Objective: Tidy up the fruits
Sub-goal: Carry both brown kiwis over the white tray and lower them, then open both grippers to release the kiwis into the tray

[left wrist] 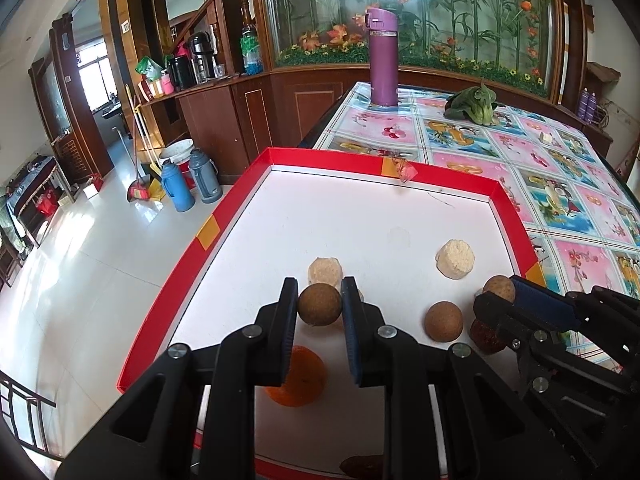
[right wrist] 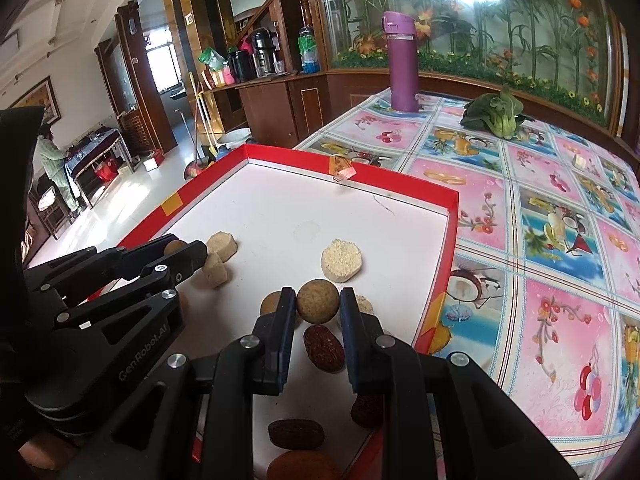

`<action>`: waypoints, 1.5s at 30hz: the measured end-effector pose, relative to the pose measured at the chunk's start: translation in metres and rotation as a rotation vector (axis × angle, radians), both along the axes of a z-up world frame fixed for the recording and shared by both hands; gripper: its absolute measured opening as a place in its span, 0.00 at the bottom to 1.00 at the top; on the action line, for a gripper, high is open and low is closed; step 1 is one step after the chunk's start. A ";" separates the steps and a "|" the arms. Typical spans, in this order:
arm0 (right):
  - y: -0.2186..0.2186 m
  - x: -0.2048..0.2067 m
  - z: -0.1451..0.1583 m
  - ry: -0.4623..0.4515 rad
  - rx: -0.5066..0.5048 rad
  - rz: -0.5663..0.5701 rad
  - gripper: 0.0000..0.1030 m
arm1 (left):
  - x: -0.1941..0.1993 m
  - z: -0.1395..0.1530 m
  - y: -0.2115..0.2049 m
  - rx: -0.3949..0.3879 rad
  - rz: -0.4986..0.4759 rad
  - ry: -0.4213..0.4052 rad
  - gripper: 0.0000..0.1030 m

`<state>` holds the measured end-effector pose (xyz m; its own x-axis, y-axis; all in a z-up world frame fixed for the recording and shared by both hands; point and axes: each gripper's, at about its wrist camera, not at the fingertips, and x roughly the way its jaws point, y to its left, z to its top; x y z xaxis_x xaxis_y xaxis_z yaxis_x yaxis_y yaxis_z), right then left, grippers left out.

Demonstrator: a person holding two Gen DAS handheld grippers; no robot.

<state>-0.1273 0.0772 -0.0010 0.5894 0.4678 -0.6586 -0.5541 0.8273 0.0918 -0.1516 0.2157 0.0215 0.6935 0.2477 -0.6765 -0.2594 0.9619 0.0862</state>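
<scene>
Fingers (left wrist: 289,320) of our left gripper (left wrist: 320,304) pinched a ball (left wrist: 320,305); our right gripper (right wrist: 318,304) pinched another ball (right wrist: 318,302), tray (left wrist: 240,196) rim at twelve o'clock.

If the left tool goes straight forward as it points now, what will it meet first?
The left tool already clamps a brown round ball. Straight ahead, it would probably first meet the pale beige puck-shaped cake just behind the ball, though depth is unclear.

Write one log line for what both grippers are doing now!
left gripper: shut on brown ball | right gripper: shut on second brown ball | both over red tray
</scene>
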 end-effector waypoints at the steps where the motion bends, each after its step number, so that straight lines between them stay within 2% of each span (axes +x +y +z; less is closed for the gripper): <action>1: 0.000 0.000 -0.001 0.003 -0.001 0.000 0.20 | 0.000 0.000 0.000 0.003 0.000 0.000 0.23; 24: -0.004 0.000 -0.004 0.011 0.005 -0.010 0.20 | 0.000 0.001 -0.001 0.004 -0.003 0.006 0.23; 31: -0.008 0.005 -0.007 0.028 0.001 -0.030 0.21 | 0.000 0.005 -0.010 0.018 -0.014 -0.003 0.23; 45: -0.022 0.007 -0.004 0.027 0.021 -0.046 0.21 | 0.007 0.001 -0.028 0.027 -0.041 0.030 0.23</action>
